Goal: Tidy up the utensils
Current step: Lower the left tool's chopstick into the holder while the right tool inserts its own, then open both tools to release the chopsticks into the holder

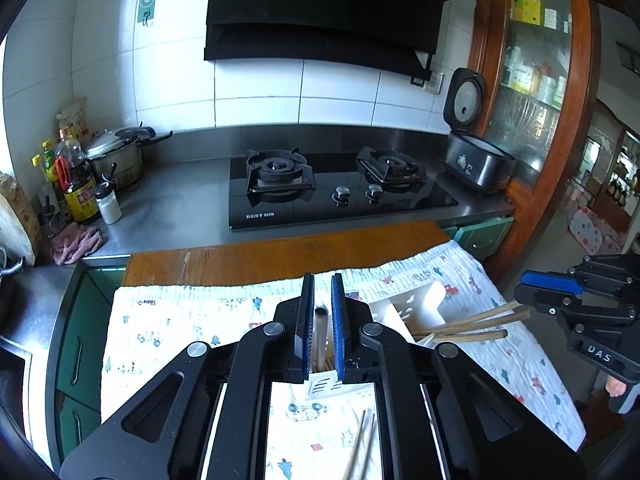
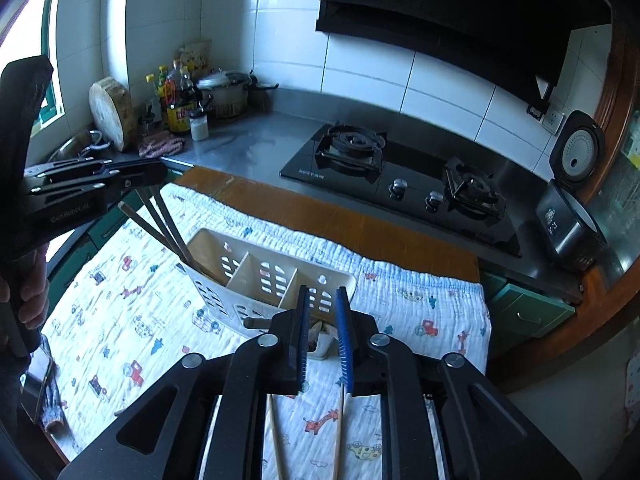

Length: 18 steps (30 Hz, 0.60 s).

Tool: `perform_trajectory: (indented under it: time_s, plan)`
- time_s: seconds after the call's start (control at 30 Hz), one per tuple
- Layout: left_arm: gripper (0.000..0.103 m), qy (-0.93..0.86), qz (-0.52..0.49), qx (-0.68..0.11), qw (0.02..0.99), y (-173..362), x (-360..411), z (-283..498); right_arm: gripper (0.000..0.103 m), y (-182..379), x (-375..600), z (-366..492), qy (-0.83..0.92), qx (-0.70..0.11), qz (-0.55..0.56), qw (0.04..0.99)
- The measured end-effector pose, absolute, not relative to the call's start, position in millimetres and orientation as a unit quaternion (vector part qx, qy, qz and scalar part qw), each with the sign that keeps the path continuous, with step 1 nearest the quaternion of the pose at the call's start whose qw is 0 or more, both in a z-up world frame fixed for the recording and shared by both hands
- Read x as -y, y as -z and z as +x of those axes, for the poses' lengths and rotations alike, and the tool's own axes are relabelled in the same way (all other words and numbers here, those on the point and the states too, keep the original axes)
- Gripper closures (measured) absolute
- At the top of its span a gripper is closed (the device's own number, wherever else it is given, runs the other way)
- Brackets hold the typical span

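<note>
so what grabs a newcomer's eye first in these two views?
The white utensil caddy on the cartoon-print cloth, chopsticks sticking out of its left compartment under the left claw. Behind it, the black gas hob. The right claw hovers over loose chopsticks.

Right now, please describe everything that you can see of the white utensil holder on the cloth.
The utensil holder is an off-white box, plastic by its look, open at the top and parted by slanted dividers into three compartments. Its walls have rows of small rounded slots. It sits on the printed cloth near the wooden board, seemingly tipped back. Brown chopsticks stand slanted in its left end compartment, their upper ends at the left gripper. The other two compartments look empty. The right gripper hovers before its near wall.
</note>
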<state>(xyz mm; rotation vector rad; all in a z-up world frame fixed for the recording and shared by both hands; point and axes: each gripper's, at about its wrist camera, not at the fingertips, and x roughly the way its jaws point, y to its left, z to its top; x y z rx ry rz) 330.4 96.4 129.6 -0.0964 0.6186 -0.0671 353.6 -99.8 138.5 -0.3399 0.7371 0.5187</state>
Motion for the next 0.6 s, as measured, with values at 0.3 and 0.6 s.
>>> perform_trajectory:
  time_s: [0.3, 0.6]
  plan:
    - [0.085, 0.033, -0.049, -0.269, 0.961, -143.3, -95.6, 271.1, 0.072, -158.4, 125.2, 310.2, -0.255, -0.306, -0.14, 0.906]
    - [0.085, 0.034, -0.069, -0.256, 0.964, -116.4, -97.3, 191.0, 0.071, -108.2, 154.3, 246.3, -0.267, -0.311, -0.129, 0.903]
